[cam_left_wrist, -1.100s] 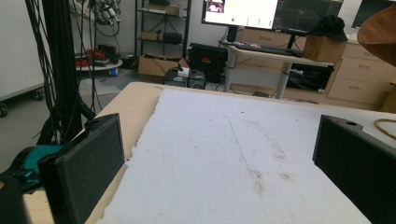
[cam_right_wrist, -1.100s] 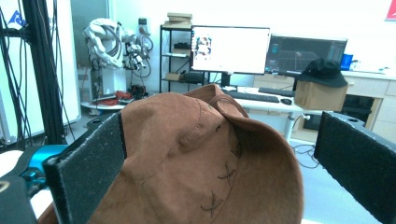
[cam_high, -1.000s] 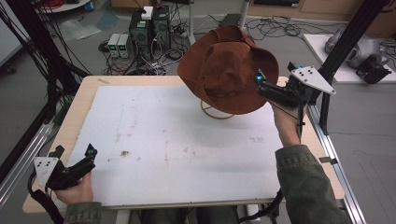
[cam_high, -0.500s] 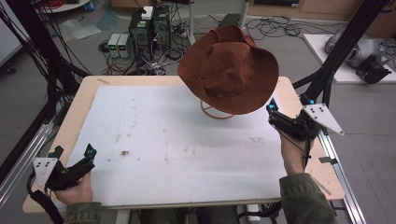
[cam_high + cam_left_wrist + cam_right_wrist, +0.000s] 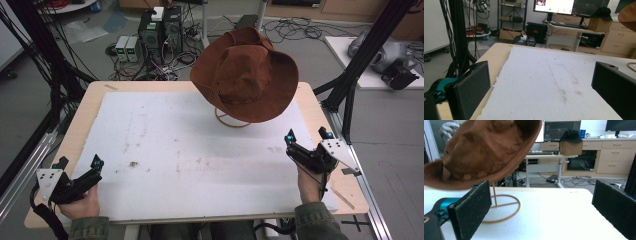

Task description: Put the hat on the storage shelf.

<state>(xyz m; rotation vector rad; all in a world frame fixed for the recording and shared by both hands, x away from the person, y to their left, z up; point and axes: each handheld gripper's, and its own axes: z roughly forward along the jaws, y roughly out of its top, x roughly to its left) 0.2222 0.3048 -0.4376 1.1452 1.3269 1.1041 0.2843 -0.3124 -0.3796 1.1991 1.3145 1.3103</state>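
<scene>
A brown suede hat (image 5: 247, 75) hangs tilted on a thin wire stand (image 5: 231, 121) at the table's far middle; the right gripper view shows the hat (image 5: 484, 150) above the stand's ring base (image 5: 506, 208). My right gripper (image 5: 306, 135) is open near the right front of the table, below the hat, with nothing between its pads (image 5: 471, 210). At the front left corner my left gripper (image 5: 80, 164) is open too, and its pads (image 5: 469, 91) hold nothing.
A white foam sheet (image 5: 190, 150) covers most of the wooden table (image 5: 90, 92), stained in places. Black frame posts (image 5: 360, 55) stand at the right, cables and computer boxes (image 5: 160, 30) on the floor behind.
My right gripper has drawn back from the hat's brim toward the front right of the table. The hat stays on its stand. The left gripper has not moved.
</scene>
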